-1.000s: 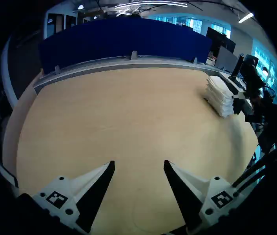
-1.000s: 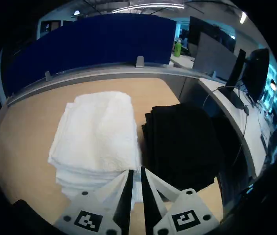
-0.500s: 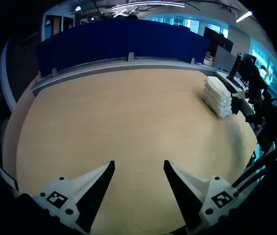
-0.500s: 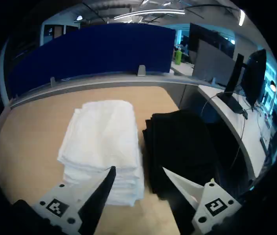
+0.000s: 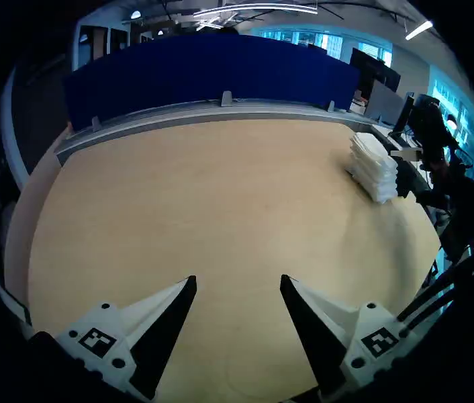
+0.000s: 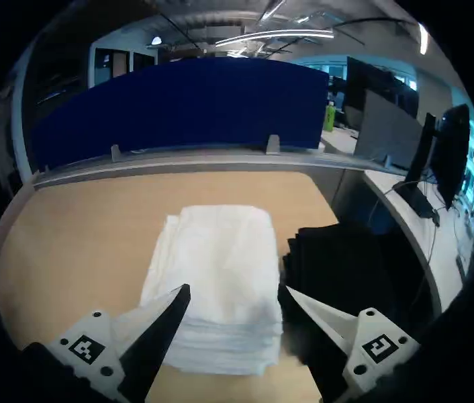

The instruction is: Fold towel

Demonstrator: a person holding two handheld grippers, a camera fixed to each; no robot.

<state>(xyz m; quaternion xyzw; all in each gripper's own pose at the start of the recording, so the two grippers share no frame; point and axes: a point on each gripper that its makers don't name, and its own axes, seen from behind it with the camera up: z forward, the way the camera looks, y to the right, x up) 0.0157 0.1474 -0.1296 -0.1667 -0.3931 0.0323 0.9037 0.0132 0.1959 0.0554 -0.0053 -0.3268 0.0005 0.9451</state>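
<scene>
At the folded white towel stack (image 6: 220, 269), far right: right gripper (image 6: 235, 305) wide open, empty. Left gripper (image 5: 237, 289) ditto, no fold underway yet.

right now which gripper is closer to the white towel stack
Right: right gripper hovers at the white towel stack; left gripper is far across the desk.

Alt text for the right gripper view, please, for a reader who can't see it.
The open right gripper points at a stack of folded white towels on a wooden desk, holding nothing. A black folded stack lies beside it on the right, a blue partition behind.
</scene>
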